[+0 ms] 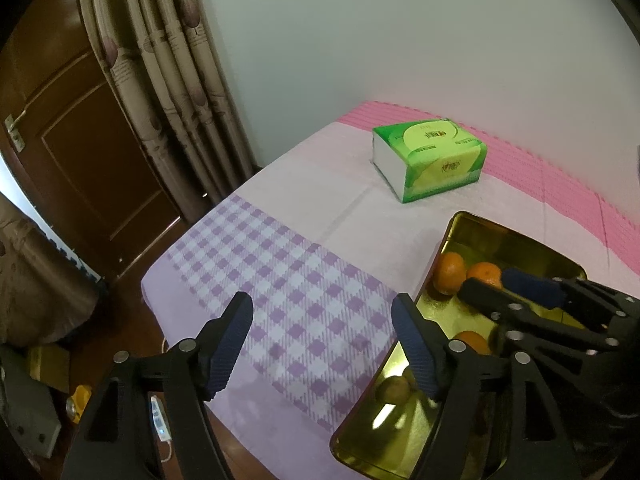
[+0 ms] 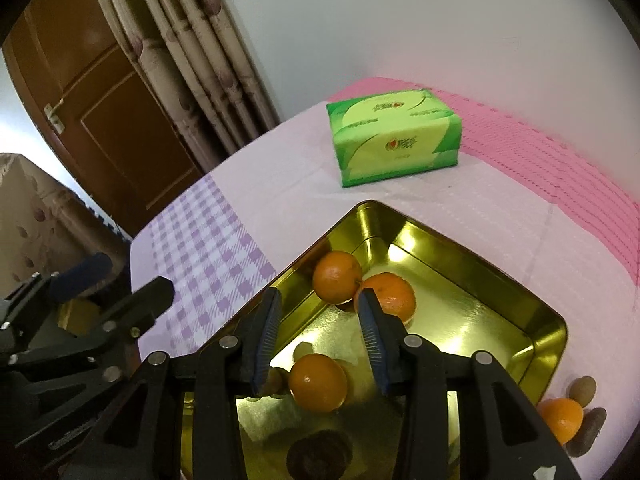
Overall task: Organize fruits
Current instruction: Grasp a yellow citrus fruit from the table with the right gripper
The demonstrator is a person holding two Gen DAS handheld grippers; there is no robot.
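Note:
A gold metal tray (image 2: 505,280) lies on the table and holds three oranges. Two of them (image 2: 337,277) (image 2: 390,297) touch at its far end. The third orange (image 2: 318,382) rests on the tray floor beneath my right gripper (image 2: 319,298), whose pads stand clear of it on both sides. A brownish fruit (image 1: 394,390) lies at the tray's near left, partly hidden. My left gripper (image 1: 321,302) hangs open and empty over the checked cloth, its right finger above the tray's edge. Outside the tray on the right lie another orange (image 2: 560,420) and two brown fruits (image 2: 583,390).
A green tissue pack (image 2: 394,138) sits beyond the tray on the pale cloth, with pink matting (image 2: 560,152) along the wall. The table's left edge drops to the floor by a curtain (image 1: 168,80) and a brown door (image 1: 80,152).

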